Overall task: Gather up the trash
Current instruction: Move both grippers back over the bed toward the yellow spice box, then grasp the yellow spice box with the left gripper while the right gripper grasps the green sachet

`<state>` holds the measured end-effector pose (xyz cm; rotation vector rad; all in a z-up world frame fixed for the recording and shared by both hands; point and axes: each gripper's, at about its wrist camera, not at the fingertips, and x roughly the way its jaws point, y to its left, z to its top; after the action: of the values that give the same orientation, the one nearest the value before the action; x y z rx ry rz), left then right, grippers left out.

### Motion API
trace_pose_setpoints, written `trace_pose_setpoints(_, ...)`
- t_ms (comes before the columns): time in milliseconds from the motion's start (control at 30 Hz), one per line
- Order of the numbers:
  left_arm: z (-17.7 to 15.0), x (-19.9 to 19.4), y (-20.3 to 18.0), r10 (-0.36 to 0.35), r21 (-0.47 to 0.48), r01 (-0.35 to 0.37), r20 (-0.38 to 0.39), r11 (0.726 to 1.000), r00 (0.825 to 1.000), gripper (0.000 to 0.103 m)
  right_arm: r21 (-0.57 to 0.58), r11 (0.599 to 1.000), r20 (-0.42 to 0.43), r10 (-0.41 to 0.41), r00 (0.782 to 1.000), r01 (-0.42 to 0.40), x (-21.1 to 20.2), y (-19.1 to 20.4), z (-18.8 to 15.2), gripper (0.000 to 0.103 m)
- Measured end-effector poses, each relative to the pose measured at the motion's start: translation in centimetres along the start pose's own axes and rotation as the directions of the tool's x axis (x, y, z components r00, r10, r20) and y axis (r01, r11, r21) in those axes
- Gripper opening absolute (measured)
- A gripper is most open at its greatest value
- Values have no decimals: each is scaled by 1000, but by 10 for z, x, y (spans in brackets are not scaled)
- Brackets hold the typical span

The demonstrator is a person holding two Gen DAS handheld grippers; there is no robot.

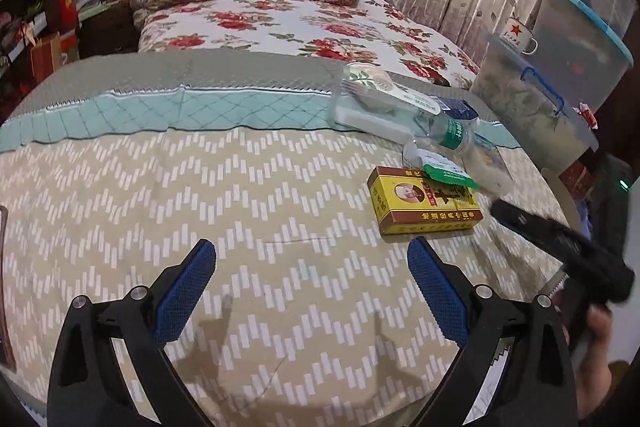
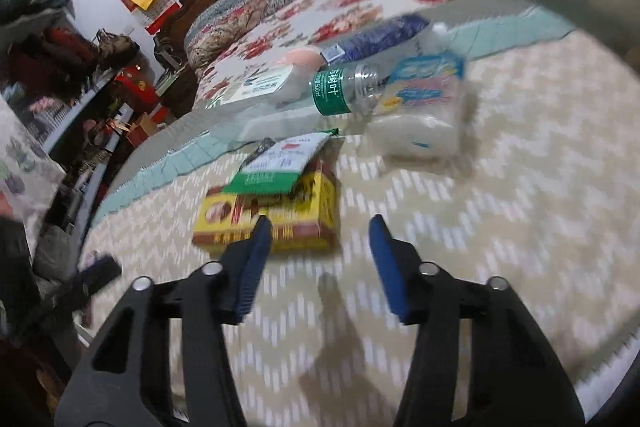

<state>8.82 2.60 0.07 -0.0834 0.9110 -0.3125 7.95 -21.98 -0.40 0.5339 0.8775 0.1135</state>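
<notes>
I'm on the approach, nothing picked up yet: my right gripper hangs half spread and empty over the bed, its left pad overlapping the near edge of the yellow box; my left gripper is spread wide, empty, just short of the box. I judge the box comes first, needing wider jaws. A green packet lies across the box's far end and may slide off. Behind the box lie a bottle, a white pack and a blue pouch.
</notes>
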Motion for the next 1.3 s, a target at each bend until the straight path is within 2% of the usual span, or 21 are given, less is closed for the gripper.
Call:
trace_pose_setpoints(67,1,2,3,5,-5,-5,-5,1000,1000,88,7,1000,-31,14,999,-14,16,3,4,50)
trace_pose_setpoints(100,2,2,4,6,-7,-6,-6,1000,1000,87,3,998,-61,59,996,-59,24,8,0,49)
trace_pose_setpoints(167,5,2,8,7,-16,-7,-1,1000,1000,87,-85,988,-124,117,985,-128,31,37,-18,49)
trace_pose_setpoints(200,7,2,10,9,-19,-9,4,1000,1000,87,-137,975,-161,152,975,-175,30,52,-29,48)
trace_pose_setpoints(267,13,1,16,16,-26,-16,13,1000,1000,87,-278,897,-274,269,923,-344,20,96,-65,47)
trace_pose_setpoints(333,17,1,19,20,-35,-19,22,999,1000,87,-329,862,-260,311,914,-387,3,108,-78,47)
trace_pose_setpoints(367,18,1,20,20,-37,-19,22,999,1000,87,-317,862,-244,328,913,-394,-3,105,-77,47)
trace_pose_setpoints(433,21,6,16,11,-32,-10,8,999,1000,88,-263,903,-165,305,938,-340,-14,82,-65,47)
trace_pose_setpoints(533,27,20,-2,-12,-6,12,-36,1000,999,88,-179,963,-86,189,978,-202,-16,47,-45,47)
trace_pose_setpoints(633,37,44,-33,56,86,-51,-52,995,997,90,-130,989,-42,67,997,-72,-14,25,-30,48)
trace_pose_setpoints(767,36,72,-64,84,158,-66,-106,985,991,93,-129,991,1,-19,1000,19,-2,16,-8,49)
trace_pose_setpoints(833,29,81,-73,104,183,-80,-121,980,987,93,-143,989,-2,-49,999,49,8,12,1,56)
trace_pose_setpoints(867,24,85,-74,118,191,-93,-124,977,985,88,-150,987,-3,-61,998,60,15,14,6,64)
trace_pose_setpoints(900,20,88,-72,128,197,-100,-131,975,983,75,-152,986,-7,-73,997,71,20,17,11,75)
trace_pose_setpoints(933,16,90,-68,114,193,-86,-140,977,983,68,-151,986,-9,-78,997,76,23,16,14,77)
trace_pose_setpoints(967,13,85,-65,129,201,-105,-113,974,985,64,-154,985,-12,-76,997,74,29,21,18,79)
trace_pose_setpoints(1033,10,77,-51,125,187,-105,-100,977,987,63,-190,979,-21,-82,996,76,38,32,23,83)
trace_pose_setpoints(1167,3,61,-13,118,117,-106,-97,987,988,63,-288,947,-40,-162,986,144,63,61,23,84)
trace_pose_setpoints(1233,2,55,-2,116,99,-106,-98,989,988,63,-337,921,-66,-231,971,196,78,69,20,75)
trace_pose_setpoints(1267,1,53,1,114,94,-105,-97,990,989,63,-351,911,-58,-250,967,215,80,70,18,58)
trace_pose_setpoints(1300,0,50,4,109,92,-100,-93,991,990,63,-380,895,-31,-267,963,236,76,71,14,26)
